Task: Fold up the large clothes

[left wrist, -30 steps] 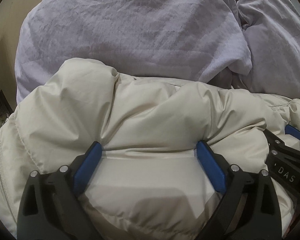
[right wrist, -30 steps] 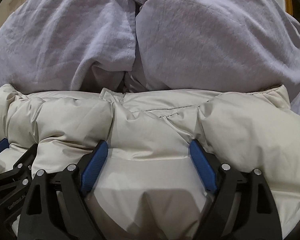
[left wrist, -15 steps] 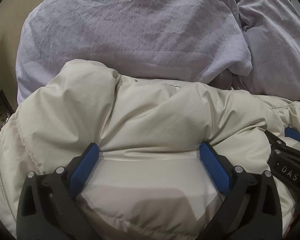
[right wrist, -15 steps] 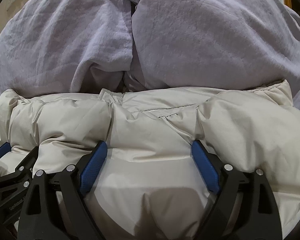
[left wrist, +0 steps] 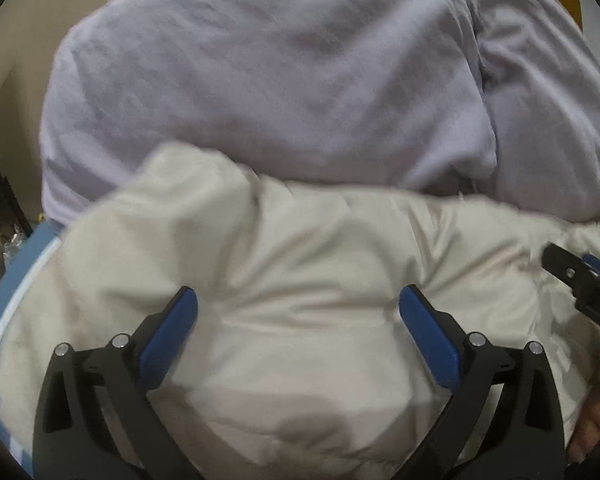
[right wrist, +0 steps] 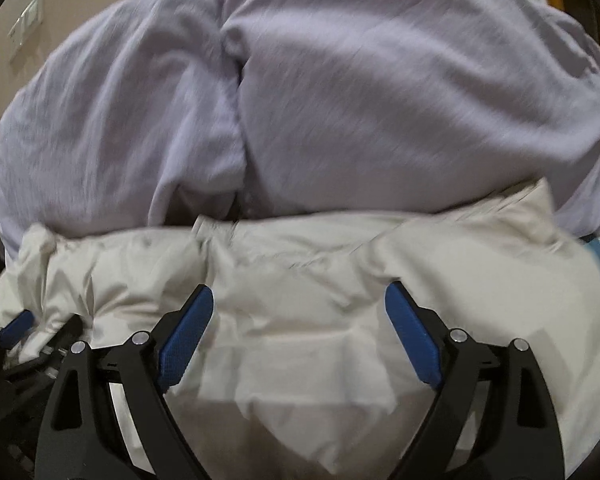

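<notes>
Left wrist view: jaws spread wide on left gripper [left wrist: 298, 312], puffy cream jacket [left wrist: 300, 260] bulging between pads, not pinched, prob. pressing fold flat. Right wrist view: same w/ right gripper [right wrist: 299, 312], jaws wide, no pinch seen. Both side by side on near edge, likely to flatten evenly. Lilac bedding [left wrist: 260, 80] heaped at far side, touching jacket. Blue edge [left wrist: 16, 276] showing at left.

Both my feeds are softly, evenly lit, with no glare. Motion blur smears the cream jacket [left wrist: 300, 272] and the lilac bedding [right wrist: 380, 100]. Fisheye bending curves the edges into dark corners, and faint shadows pool beneath each hand-held gripper.
</notes>
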Action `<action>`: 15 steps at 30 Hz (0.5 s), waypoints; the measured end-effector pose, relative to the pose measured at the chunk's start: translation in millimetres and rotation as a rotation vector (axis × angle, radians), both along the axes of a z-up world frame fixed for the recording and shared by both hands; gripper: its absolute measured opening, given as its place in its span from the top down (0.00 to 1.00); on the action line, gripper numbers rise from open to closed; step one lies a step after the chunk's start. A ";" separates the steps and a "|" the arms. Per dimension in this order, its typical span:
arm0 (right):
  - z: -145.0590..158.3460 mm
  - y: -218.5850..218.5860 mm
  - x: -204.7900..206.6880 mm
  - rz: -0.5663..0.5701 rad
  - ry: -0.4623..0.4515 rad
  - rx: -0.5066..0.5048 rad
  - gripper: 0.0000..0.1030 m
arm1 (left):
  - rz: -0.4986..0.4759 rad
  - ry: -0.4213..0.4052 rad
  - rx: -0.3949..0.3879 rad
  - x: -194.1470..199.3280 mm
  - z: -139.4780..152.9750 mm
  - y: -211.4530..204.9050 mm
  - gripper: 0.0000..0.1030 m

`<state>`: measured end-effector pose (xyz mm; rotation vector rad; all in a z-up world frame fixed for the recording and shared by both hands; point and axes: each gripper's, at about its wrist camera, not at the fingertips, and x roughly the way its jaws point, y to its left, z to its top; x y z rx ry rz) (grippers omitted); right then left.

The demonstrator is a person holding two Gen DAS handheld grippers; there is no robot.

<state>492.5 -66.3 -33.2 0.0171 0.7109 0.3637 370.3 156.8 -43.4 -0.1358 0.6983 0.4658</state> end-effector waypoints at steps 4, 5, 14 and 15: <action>20.0 -25.9 6.2 -0.085 -0.022 -0.080 0.13 | 0.051 -0.060 0.018 -11.4 26.0 17.6 0.02; 23.0 -37.1 10.1 -0.120 -0.019 -0.089 0.13 | 0.067 -0.059 0.031 -11.1 28.1 23.8 0.02; -33.7 -54.7 43.5 -0.229 0.033 -0.206 0.07 | 0.190 0.103 0.049 1.3 -19.1 63.9 0.02; -35.6 -50.1 43.4 -0.228 0.025 -0.237 0.06 | 0.192 0.108 0.063 1.8 -20.7 62.0 0.02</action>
